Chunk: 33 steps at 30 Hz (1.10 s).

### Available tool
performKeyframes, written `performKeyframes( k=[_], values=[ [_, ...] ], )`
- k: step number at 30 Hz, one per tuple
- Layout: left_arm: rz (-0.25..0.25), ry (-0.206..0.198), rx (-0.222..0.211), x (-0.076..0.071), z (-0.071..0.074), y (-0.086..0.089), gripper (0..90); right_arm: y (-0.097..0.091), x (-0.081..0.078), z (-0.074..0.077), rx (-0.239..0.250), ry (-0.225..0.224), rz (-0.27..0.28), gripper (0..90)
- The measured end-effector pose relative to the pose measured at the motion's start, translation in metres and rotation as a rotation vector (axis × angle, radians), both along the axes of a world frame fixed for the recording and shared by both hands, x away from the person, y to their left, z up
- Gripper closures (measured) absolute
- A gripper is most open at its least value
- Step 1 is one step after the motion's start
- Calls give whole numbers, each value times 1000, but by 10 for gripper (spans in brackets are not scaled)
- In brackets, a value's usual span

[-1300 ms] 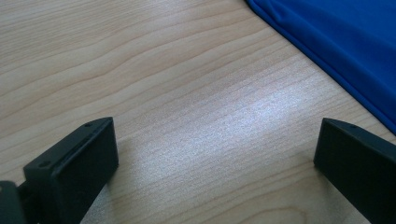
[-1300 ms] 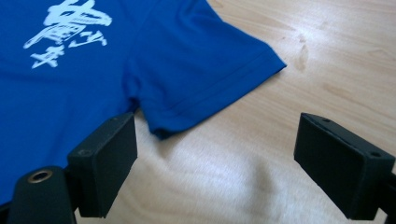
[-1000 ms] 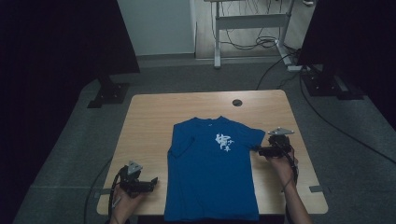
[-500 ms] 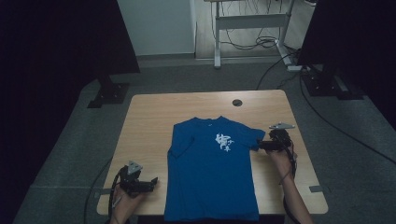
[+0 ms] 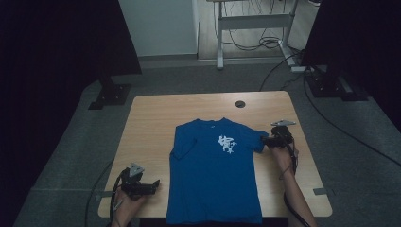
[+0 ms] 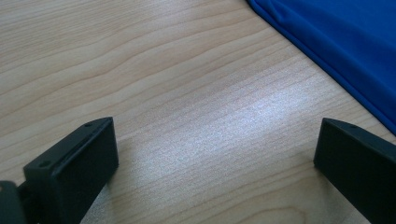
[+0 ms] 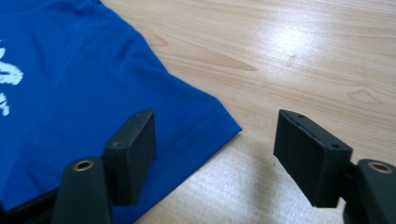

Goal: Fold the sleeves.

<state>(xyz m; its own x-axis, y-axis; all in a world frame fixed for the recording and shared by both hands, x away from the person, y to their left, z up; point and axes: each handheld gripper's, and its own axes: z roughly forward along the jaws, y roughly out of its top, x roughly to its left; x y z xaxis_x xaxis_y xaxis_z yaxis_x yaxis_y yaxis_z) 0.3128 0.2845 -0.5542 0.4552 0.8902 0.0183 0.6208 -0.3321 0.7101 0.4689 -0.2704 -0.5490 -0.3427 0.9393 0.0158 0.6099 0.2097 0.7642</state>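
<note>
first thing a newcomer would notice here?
The blue T-shirt with a white print, spread flat on the near half of the wooden table. Next, the right gripper at the shirt's sleeve: its fingers have just been closing and straddle the sleeve corner without pinching it yet. The left gripper rests open at the table's near left edge, beside the shirt and apart from it.

Grey carpet floor [image 5: 142, 75] surrounds the wooden table [image 5: 156, 123]; beyond it, a white wall [image 5: 161, 28], dark curtains [image 5: 52, 42] flanking.
</note>
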Motion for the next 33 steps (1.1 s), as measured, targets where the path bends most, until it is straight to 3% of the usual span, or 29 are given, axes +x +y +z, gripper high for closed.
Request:
performKeyframes(
  k=[8,16,19,23,25,29,33],
  values=[
    [0,0,0,0,0,0,0,-1,7,-3,24,-9,-10,425],
    [0,1,1,0,0,0,0,1,11,-7,30,14,0,555],
    [0,0,1,0,0,0,0,2,9,-7,38,9,1,630],
    [0,0,0,0,0,0,0,5,8,-6,57,27,3,795],
    [0,0,0,0,0,0,0,6,7,-6,91,36,-2,849],
    [0,-1,0,0,0,0,0,6,7,-6,95,38,-10,854],
    [0,0,0,0,0,0,0,9,5,-4,69,27,-3,853]
  ],
)
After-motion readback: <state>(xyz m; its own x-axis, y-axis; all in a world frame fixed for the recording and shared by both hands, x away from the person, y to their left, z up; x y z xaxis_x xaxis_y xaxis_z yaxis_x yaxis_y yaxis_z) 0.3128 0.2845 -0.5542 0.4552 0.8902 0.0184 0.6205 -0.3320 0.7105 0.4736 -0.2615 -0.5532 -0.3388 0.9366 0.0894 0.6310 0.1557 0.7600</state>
